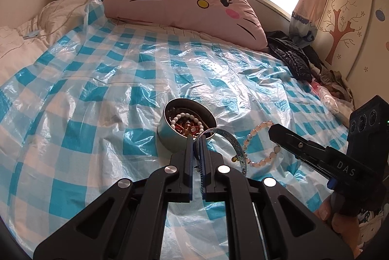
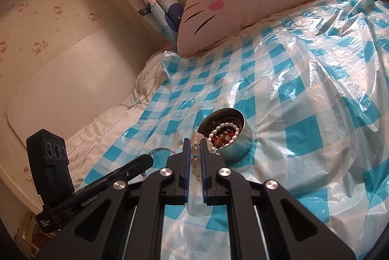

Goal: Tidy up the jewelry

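Both jaws pinching bracelets above the bed

The left gripper [image 1: 196, 138] jaws pinch a blue patterned bangle [image 1: 234, 142]; the right gripper [image 2: 195, 142] jaws pinch a pale bead bracelet [image 2: 195, 150]. At frame centre, just beyond, a round metal tin [image 1: 170, 132] of beaded jewelry sits on the blue-checked plastic sheet [image 1: 97, 80] over the bed.

Both grippers are black, with blue-edged fingers and round silver screws on angular linkage arms. The right gripper [image 1: 273, 131], at right, bears white "DAS" lettering; the left gripper [image 2: 149, 160], lower left, reads "GenRobot".
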